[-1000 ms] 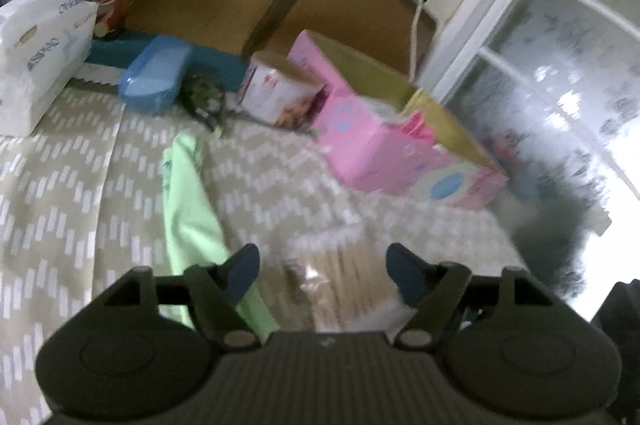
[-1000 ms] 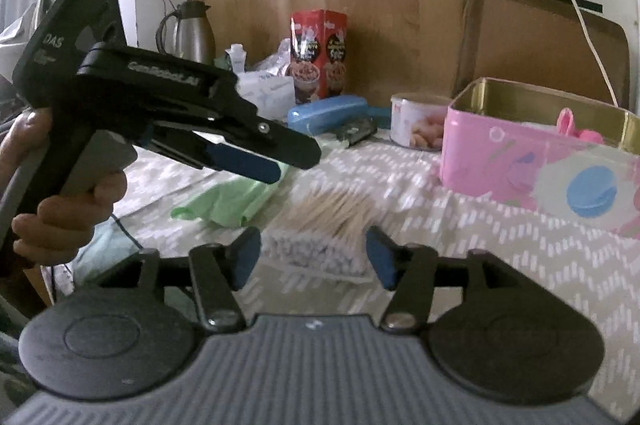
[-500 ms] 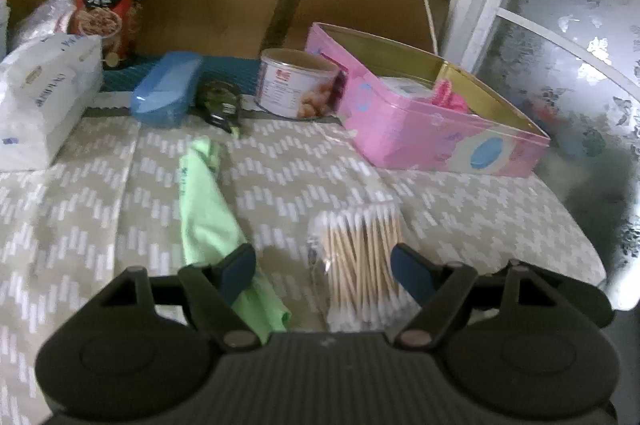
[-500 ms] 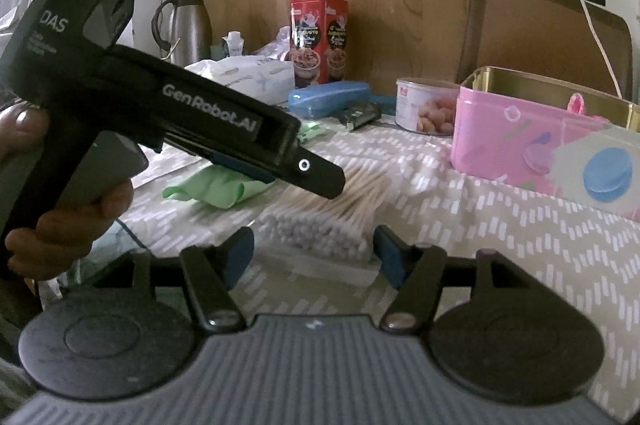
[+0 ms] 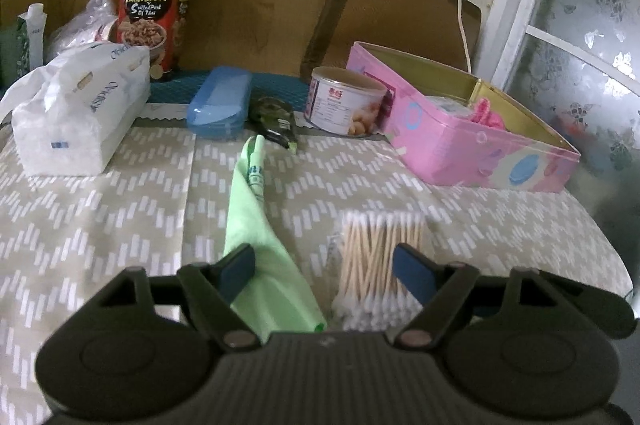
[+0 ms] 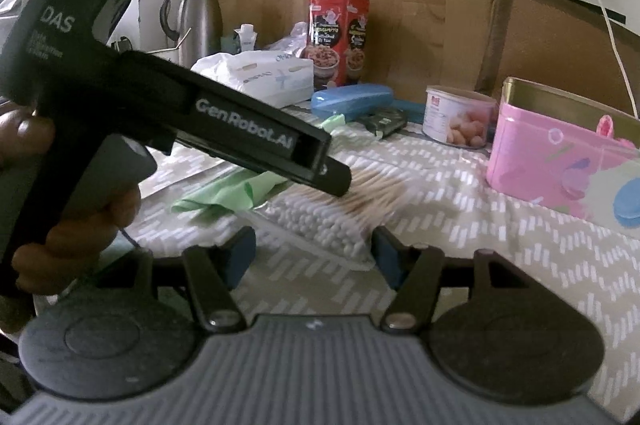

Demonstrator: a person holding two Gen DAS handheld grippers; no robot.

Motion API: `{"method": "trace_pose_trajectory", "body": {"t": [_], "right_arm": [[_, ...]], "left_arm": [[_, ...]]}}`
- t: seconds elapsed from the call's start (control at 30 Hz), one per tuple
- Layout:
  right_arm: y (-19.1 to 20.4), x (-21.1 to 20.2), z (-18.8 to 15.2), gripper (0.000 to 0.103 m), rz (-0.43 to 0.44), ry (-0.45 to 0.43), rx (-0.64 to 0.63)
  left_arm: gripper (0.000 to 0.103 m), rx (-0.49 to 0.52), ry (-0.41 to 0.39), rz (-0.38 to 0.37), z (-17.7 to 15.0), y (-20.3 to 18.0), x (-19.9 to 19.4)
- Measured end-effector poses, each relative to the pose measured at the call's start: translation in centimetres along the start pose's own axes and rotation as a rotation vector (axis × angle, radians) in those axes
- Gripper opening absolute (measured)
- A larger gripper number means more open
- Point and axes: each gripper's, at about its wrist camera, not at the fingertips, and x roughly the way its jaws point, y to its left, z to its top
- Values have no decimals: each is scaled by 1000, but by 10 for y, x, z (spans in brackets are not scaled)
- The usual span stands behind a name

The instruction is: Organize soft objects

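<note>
Now, cotton swabs: your pack of cotton swabs (image 5: 380, 261) lies flat on the patterned bench (image 5: 100, 225), near its front edge, with the wooden sticks pointing away from you and the white tips bunched at both ends.
Green cloth: the green cloth (image 5: 256, 237) lies just beside the swabs on their left, stretched toward the back of the bench; it looks limp and will likely fold when you lift it.
Left claw: your left claw (image 5: 324, 267) has just been opening and stands wide, spanning both the cloth and the swabs; neither pad presses on anything, so nothing is held.
Right claw: your right claw (image 6: 312, 257) comes in low from the swabs' end, jaws apart with the near end of the pack (image 6: 320, 221) ahead of them, not gripped; probably you mean it to take the pack.
Left hand: in the right wrist view your left hand (image 6: 60, 209) holds its tool slanting down over the swabs, crowding the right claw's path.
Pink tin: the open pink tin (image 5: 472, 141) sits well apart at the back right, lid off, likely the place for soft things; something pink already lies inside.
Backdrop: a tissue pack (image 5: 80, 117), blue case (image 5: 220, 101) and round can (image 5: 344, 101) line the far edge, clear of your work.
</note>
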Motion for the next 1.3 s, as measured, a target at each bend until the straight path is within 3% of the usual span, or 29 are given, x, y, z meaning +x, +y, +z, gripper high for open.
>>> {"method": "trace_pose_trajectory", "body": {"t": [0.27,0.4,0.53,0.6,0.73,0.87,1.0,1.1,1.3], "right_arm": [[3,2,1,67,-15,2,24],[4,5,4,67,-12,10,21],[11,11,10,67,-4,24,3],[14,15,13,67,6,32,-7],[18,23,19,67,14,48,-3],[19,23,19,68,6,51,5],[15,22,18,70,-4,50,42],[15,23,18,70,-14,51,42],[6,17,15,76,-57,54,51]], "left_arm": [[80,20,-21,-17,-3,4,0],[84,12,-36,13,-3,10,-1],[84,-53,-40,35,4,32,-1],[83,-67,-49,108,7,42,-1],[83,-167,-87,130,14,72,-5],[83,-342,-155,13,8,105,-17],[83,-441,-197,-45,2,123,-23],[83,-411,-216,-56,1,118,-25],[84,-237,-201,-4,3,87,-23]]}}
